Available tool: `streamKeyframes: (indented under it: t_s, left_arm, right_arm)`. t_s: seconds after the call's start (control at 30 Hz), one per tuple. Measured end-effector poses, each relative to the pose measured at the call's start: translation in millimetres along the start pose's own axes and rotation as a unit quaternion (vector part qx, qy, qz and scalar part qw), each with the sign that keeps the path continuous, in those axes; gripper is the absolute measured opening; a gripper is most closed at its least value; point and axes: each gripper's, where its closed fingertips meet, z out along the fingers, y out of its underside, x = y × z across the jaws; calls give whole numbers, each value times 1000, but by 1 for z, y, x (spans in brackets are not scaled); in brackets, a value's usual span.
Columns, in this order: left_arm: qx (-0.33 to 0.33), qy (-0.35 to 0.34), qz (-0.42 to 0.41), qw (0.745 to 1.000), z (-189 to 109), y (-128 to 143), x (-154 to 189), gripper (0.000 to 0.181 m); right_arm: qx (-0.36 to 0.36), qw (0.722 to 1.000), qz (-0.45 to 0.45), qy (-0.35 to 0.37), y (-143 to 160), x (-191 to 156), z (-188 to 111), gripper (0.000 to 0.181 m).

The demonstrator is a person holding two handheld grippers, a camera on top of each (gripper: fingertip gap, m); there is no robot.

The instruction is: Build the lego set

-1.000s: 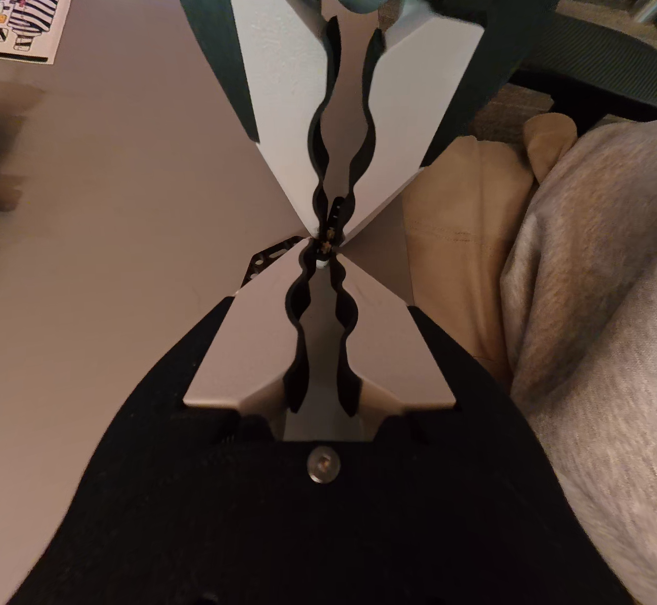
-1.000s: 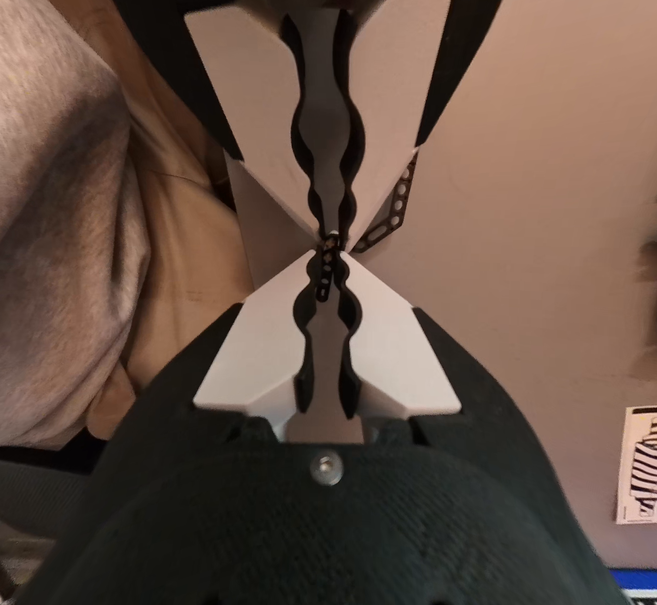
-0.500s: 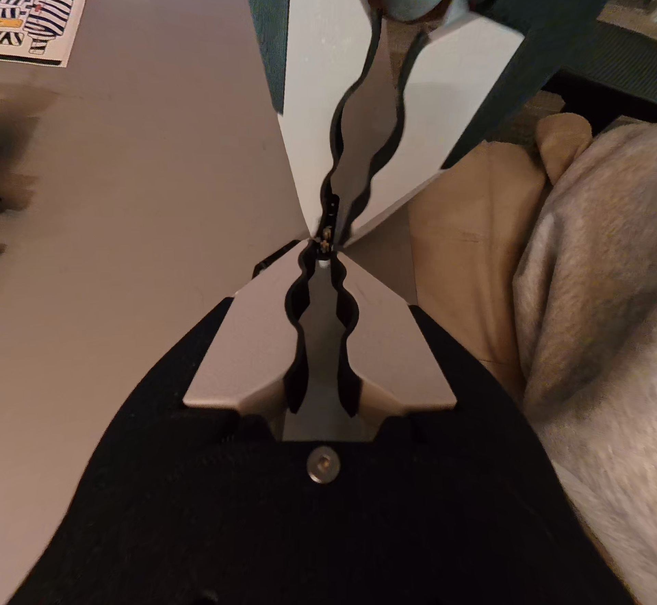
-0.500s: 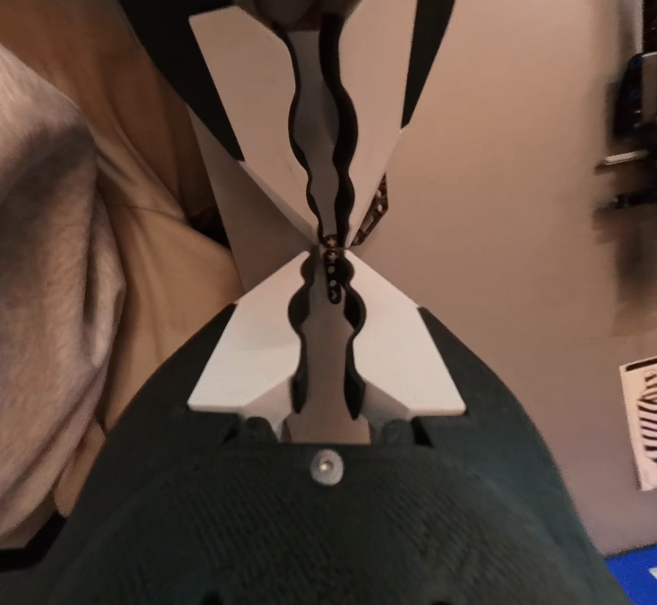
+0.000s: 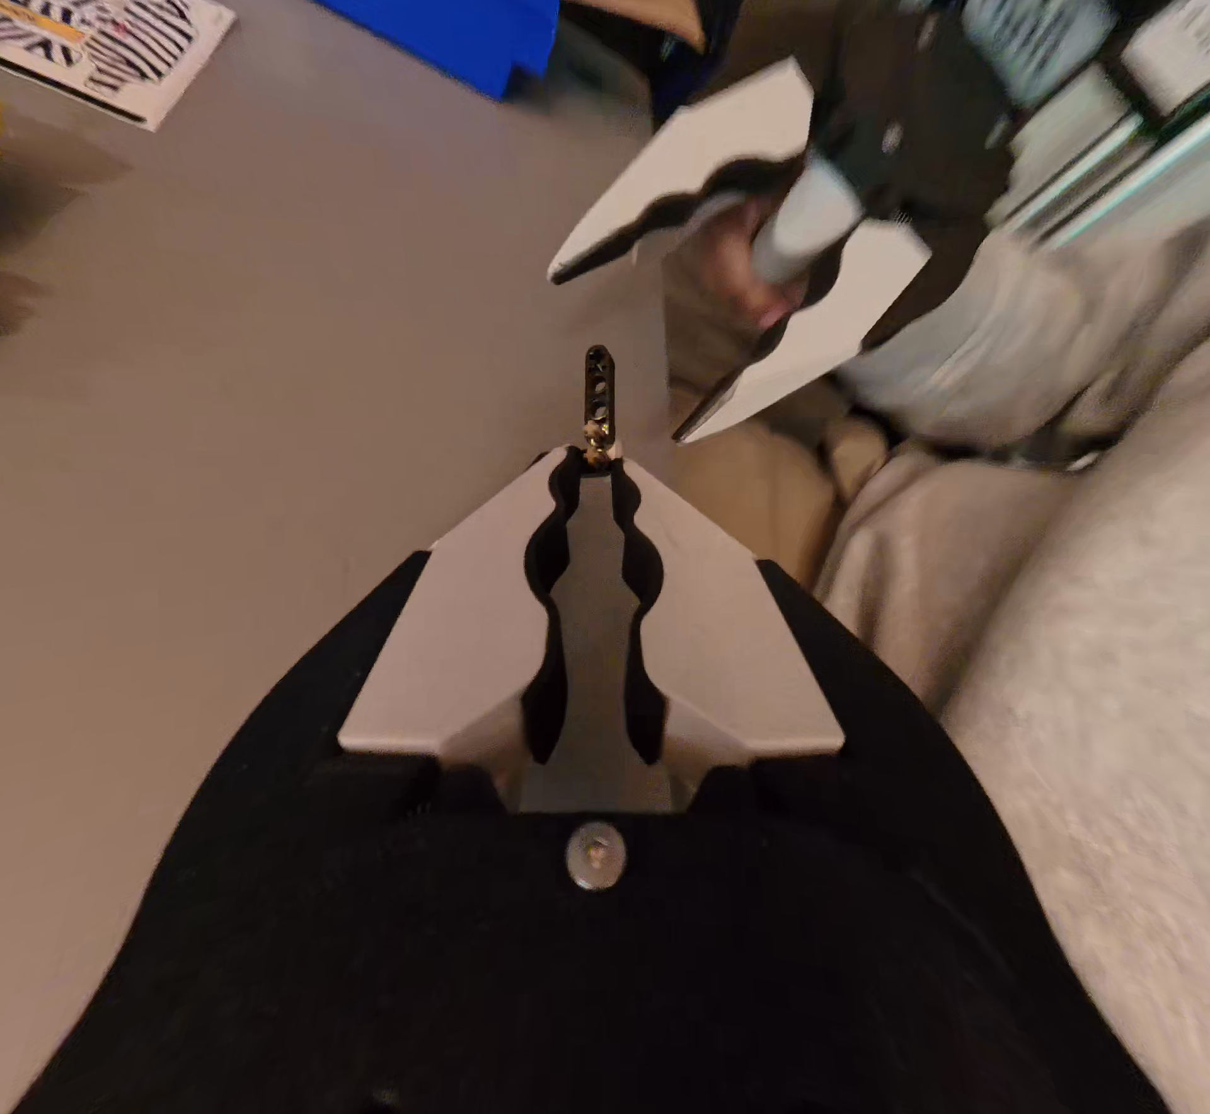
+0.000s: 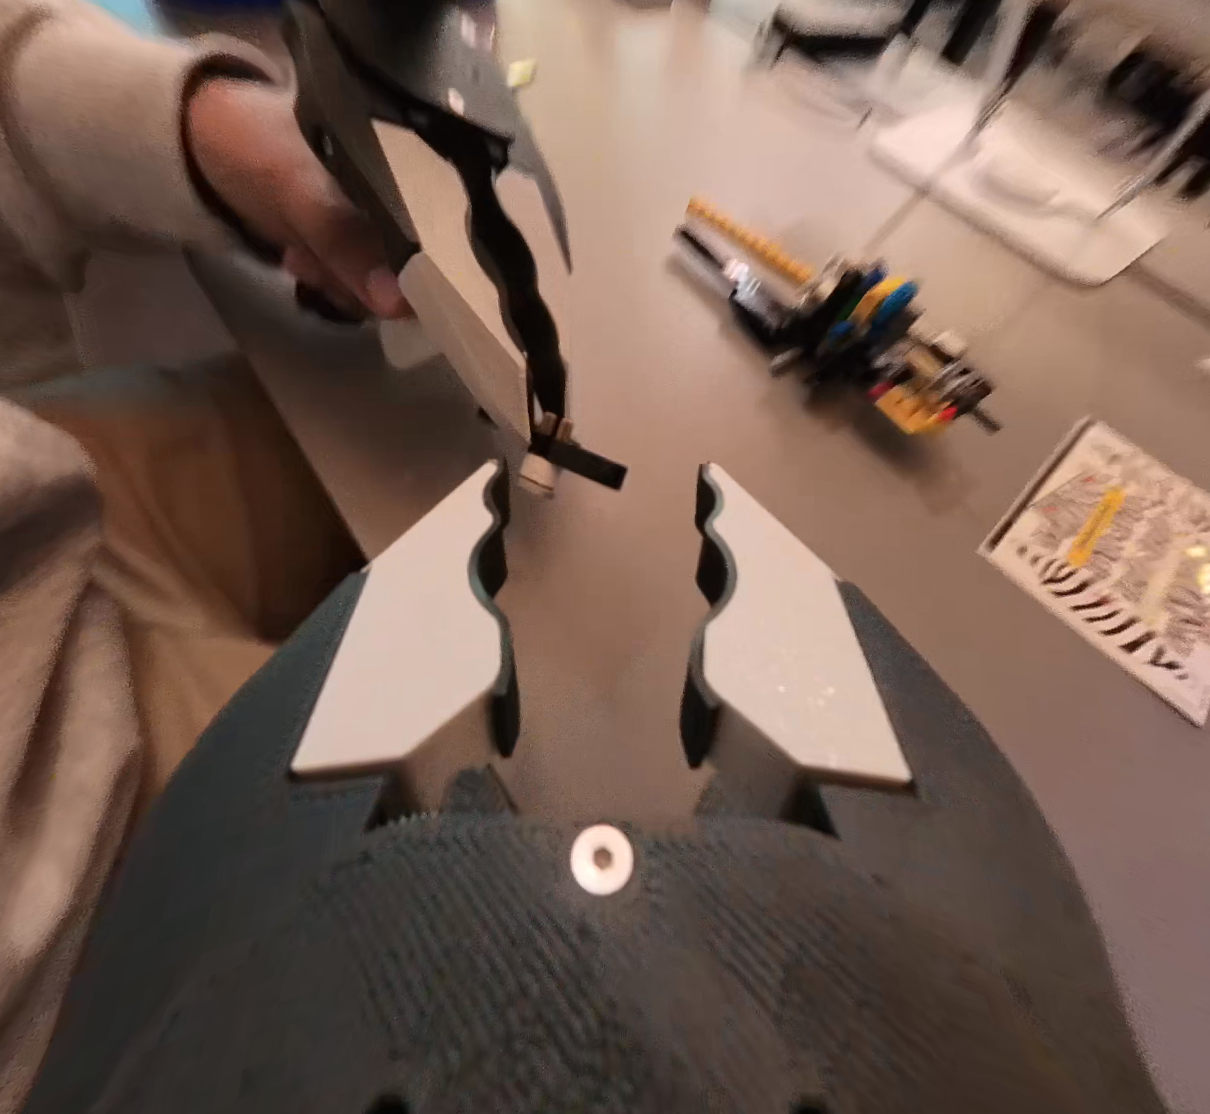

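left gripper (image 5: pixel 597 460) has its jaws pinched tight on the end of a small black lego beam with a row of holes (image 5: pixel 598 388), which sticks out past the tips above the grey-brown bench (image 5: pixel 294 329). right gripper (image 6: pixel 599 480) has its jaws spread wide with nothing in them, just beside the beam. farther along the bench sits a blurry, partly built lego model in black, yellow and blue (image 6: pixel 844 316), and a zebra-striped instruction booklet (image 6: pixel 1113 565) lies near the edge
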Motion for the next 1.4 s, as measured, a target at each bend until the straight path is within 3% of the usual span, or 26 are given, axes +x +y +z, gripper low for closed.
streamKeyframes:
  t_s: [0.03,0.13,0.27,0.4,0.53,1.0,1.23,1.4]
  left_arm:
    - [27,16,-24,999,-6,-9,3,8]
    - [116,61,-91,987,-29,-32,8,7]
    - [187,87,-127,970,-56,-45,12,7]
    - [227,114,-150,955,-68,-50,17,7]
    - [219,119,-148,957,-66,-47,20,7]
    - [180,100,-139,969,-52,-30,11,7]
    - [151,-11,-60,987,-45,-23,-3,7]
    - [137,-108,10,985,-46,-20,-18,7]
  right_arm:
    - [48,999,-2,21,-8,3,-5,55]
    - [165,985,-15,54,-26,8,-27,45]
    - [181,978,-58,90,-36,18,-50,41]
    - [175,982,-9,72,-25,19,-41,36]
    - [183,982,32,35,-26,12,-33,37]
    - [142,989,27,27,-12,12,-17,36]
    - [132,991,33,20,-9,10,-14,36]
    - [122,992,36,14,-6,8,-12,36]
